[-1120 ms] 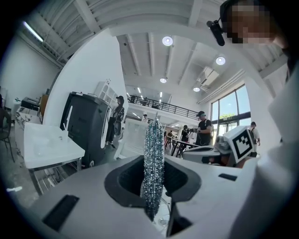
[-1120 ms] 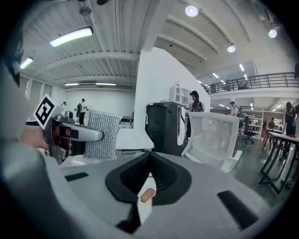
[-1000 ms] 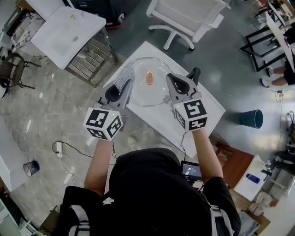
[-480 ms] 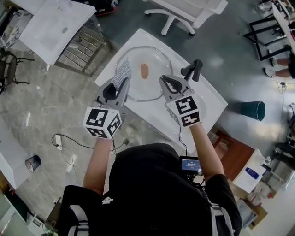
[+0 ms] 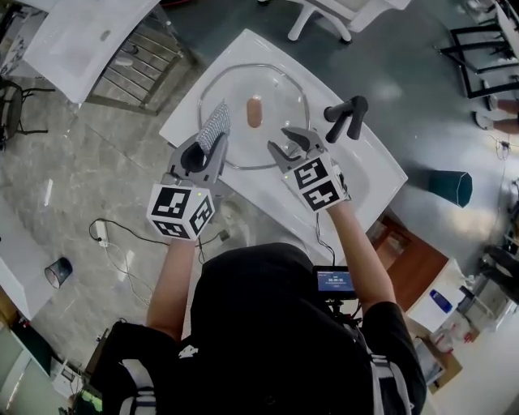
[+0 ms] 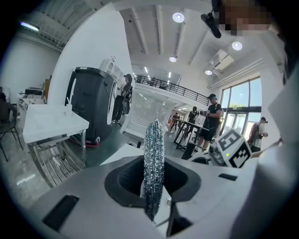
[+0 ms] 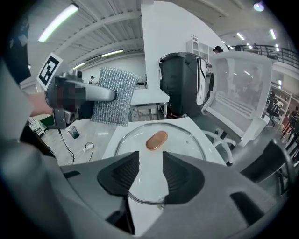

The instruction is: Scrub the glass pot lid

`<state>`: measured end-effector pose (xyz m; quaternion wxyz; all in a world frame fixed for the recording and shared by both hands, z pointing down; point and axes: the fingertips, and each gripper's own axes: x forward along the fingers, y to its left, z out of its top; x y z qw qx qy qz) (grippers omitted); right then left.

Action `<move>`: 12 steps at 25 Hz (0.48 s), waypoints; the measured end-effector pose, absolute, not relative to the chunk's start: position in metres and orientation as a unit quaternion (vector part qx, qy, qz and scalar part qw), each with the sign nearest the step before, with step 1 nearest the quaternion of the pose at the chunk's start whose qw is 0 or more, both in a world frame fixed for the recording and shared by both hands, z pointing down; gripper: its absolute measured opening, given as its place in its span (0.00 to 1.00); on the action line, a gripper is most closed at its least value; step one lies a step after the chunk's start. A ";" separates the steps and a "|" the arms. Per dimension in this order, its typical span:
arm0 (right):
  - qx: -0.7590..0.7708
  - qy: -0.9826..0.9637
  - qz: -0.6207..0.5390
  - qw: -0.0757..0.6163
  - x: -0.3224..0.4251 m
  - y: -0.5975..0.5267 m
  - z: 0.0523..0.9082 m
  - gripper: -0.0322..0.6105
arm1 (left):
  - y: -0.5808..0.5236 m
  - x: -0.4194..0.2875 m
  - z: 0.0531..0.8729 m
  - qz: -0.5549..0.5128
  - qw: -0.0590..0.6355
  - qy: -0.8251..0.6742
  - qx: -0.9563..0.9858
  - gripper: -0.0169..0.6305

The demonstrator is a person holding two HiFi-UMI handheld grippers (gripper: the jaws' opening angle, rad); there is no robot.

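The round glass pot lid lies flat on the white table, its copper knob in the middle. My left gripper is shut on a silvery mesh scrubber, which hangs over the lid's left edge. In the left gripper view the scrubber stands edge-on between the jaws. My right gripper hovers over the lid's near rim; its jaws have just been opening and nothing is between them. In the right gripper view the lid, knob and scrubber lie ahead.
A black handled tool stands on the table right of the lid. A white chair base is beyond the table, a white bench with a metal rack at upper left, a teal bin at right. Cables lie on the floor.
Both grippers have come down toward the lid. The right gripper's jaws, shut before, now stand apart. The left still holds the scrubber.
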<state>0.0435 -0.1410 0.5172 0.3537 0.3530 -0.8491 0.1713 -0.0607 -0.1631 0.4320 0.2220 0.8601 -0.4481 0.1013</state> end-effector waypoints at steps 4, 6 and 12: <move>0.329 -0.845 0.183 0.380 0.039 -0.142 0.548 0.35 | -0.168 -0.063 0.448 0.113 0.229 -0.449 0.857 0.14; 0.324 -0.842 0.179 0.393 0.039 -0.144 0.558 0.39 | -0.169 -0.064 0.452 0.109 0.237 -0.451 0.853 0.14; 0.316 -0.838 0.162 0.414 0.036 -0.154 0.576 0.49 | -0.173 -0.070 0.460 0.109 0.245 -0.465 0.844 0.14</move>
